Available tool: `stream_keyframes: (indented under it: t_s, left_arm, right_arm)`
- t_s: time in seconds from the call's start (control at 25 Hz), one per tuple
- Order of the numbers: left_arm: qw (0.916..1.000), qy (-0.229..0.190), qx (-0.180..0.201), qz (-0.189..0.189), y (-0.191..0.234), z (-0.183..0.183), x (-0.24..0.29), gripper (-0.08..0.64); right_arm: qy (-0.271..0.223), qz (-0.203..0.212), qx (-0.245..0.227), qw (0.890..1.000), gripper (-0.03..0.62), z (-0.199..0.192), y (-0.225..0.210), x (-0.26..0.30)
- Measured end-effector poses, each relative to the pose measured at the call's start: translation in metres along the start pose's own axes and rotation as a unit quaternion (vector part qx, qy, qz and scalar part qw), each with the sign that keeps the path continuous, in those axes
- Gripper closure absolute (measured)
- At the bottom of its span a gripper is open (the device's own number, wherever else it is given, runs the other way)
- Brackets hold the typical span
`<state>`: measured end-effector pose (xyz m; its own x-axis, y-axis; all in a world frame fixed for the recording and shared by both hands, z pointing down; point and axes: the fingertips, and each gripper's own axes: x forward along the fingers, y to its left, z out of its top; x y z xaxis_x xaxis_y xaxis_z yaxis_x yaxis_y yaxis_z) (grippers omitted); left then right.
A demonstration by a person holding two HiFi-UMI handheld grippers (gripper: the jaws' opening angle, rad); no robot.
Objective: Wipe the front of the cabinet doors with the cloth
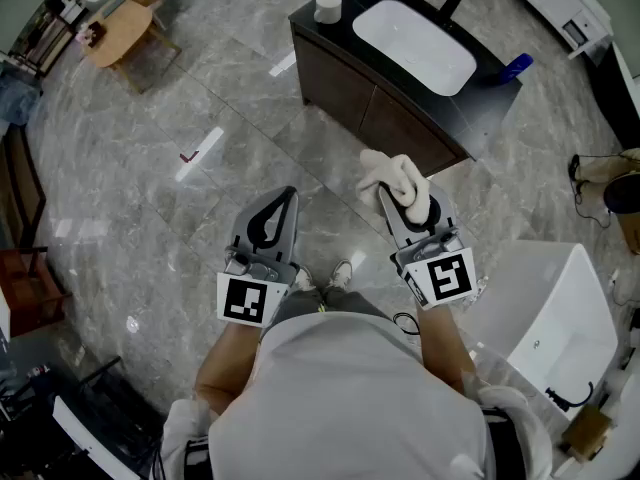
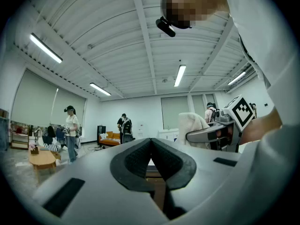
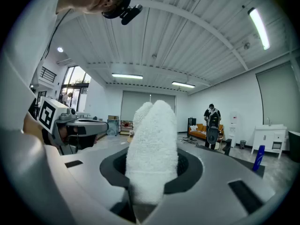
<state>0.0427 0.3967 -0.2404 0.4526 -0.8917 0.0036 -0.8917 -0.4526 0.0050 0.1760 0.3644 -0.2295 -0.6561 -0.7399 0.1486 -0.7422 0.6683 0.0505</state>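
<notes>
Sticking up out of the right gripper (image 1: 405,200), the cloth (image 3: 152,144) is a thick white terry bundle. The gripper's jaws are closed on its lower end, and the rest stands up in a rounded lump between them. From overhead the cloth hangs in the air in front of the person, with a loose fold flopping off to the left past the jaw tips. It is not touching anything else.

Just beyond it stands the dark brown cabinet (image 1: 370,108), set at an angle on the floor (image 1: 200,228), its two doors facing the person. The cloth has not reached the doors. A black surface (image 1: 490,103) tops the cabinet, with a white sink (image 1: 413,43) sunk into it. A black tap (image 1: 452,1) stands behind the basin, a white cup (image 1: 327,8) at the left corner and a blue bottle (image 1: 515,65) at the right end.

The left gripper (image 1: 288,196) is held beside the right one, well clear of the cloth. Its dark pads are pressed together with nothing between them.

Both grippers point ahead, out from the person's chest. The toes of the person's shoes (image 1: 340,271) show between them on the grey marbled floor. A white tub (image 1: 550,313) sits at the person's right, and a small wooden table (image 1: 125,28) stands far off to the left.
</notes>
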Motion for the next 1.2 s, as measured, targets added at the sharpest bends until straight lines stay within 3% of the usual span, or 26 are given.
stream_keyframes:
  t_s: [0.32, 0.76, 1.0, 1.2]
  left_arm:
    - [0.9997, -0.018, 0.010, 0.015, 0.012, 0.015, -0.017, 0.541]
    - [0.9974, -0.014, 0.026, 0.066, 0.012, 0.018, -0.046, 0.541]
    - [0.9941, -0.013, 0.033, 0.102, 0.043, 0.012, -0.058, 0.541]
    - [0.9948, -0.022, 0.024, 0.097, 0.090, -0.004, -0.031, 0.541]
  right_arm:
    - [-0.014, 0.014, 0.004, 1.000, 0.456, 0.009, 0.026, -0.001]
    - [-0.024, 0.074, 0.006, 0.997, 0.454, 0.003, 0.045, -0.008]
    - [-0.011, 0.122, 0.018, 0.992, 0.454, -0.011, 0.067, 0.020]
    - [-0.002, 0.137, 0.007, 0.990, 0.454, -0.013, 0.078, 0.071]
